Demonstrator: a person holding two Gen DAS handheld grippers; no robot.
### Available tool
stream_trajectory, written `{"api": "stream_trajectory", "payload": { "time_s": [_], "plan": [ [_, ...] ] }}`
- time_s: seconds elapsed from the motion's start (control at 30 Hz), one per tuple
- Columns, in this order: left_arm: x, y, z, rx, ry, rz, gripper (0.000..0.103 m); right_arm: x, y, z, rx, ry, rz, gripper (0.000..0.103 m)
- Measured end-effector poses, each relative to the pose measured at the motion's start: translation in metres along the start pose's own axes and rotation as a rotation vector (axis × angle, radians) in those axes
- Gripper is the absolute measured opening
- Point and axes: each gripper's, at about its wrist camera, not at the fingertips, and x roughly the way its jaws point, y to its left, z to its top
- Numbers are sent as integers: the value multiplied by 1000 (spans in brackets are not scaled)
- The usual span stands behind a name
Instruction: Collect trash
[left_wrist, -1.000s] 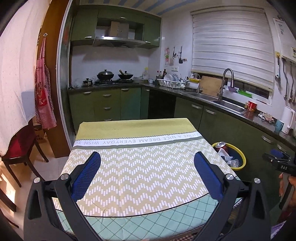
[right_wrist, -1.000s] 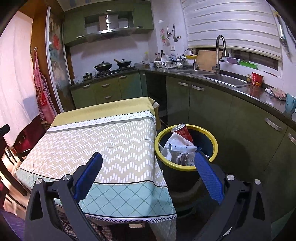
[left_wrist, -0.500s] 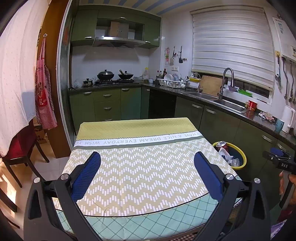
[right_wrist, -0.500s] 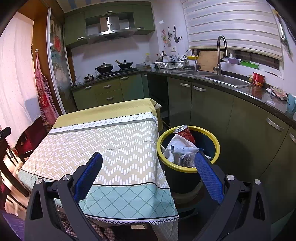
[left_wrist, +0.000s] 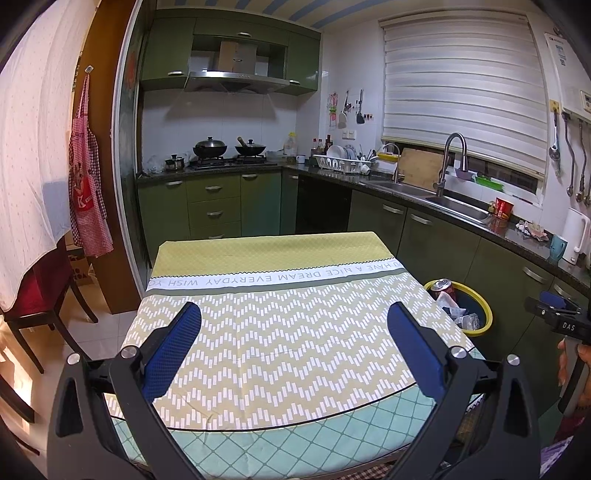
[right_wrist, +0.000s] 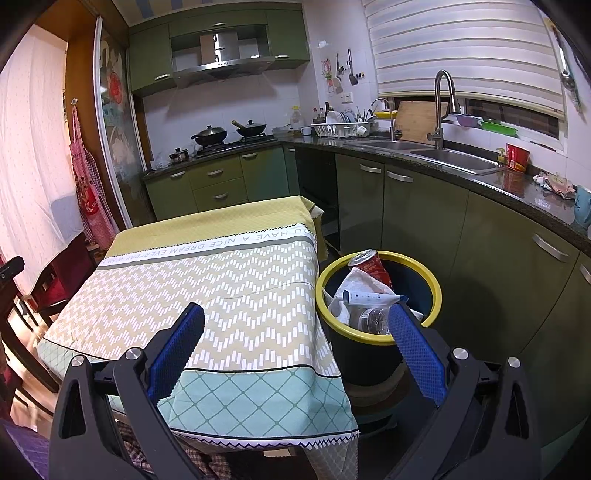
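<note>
A dark bin with a yellow rim (right_wrist: 436, 291) stands on the floor right of the table; it also shows in the left wrist view (left_wrist: 484, 310). It holds a red can (right_wrist: 369, 260), a white crumpled cloth (right_wrist: 351, 291), a white tube (right_wrist: 373, 297) and a clear plastic bottle (right_wrist: 373, 319). My left gripper (left_wrist: 293, 326) is open and empty above the table's near edge. My right gripper (right_wrist: 295, 325) is open and empty, above the table's near right corner, short of the bin.
The table (left_wrist: 277, 332) wears a yellow zigzag cloth with lettering. Green cabinets (right_wrist: 424, 221) and a counter with a sink (right_wrist: 454, 160) run along the right. A stove with pans (left_wrist: 229, 151) is at the back. A red chair (left_wrist: 33, 291) stands left.
Both grippers have drawn back and up slightly, so the table and bin look a little farther. Both stay open and empty.
</note>
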Motion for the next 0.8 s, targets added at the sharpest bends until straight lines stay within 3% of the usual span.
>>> {"api": "stream_trajectory", "payload": {
  "time_s": [0.8],
  "plan": [
    [6,-3,-5,-3,16,-21,96,4,2,-1,-2,4,12,98]
  ]
}}
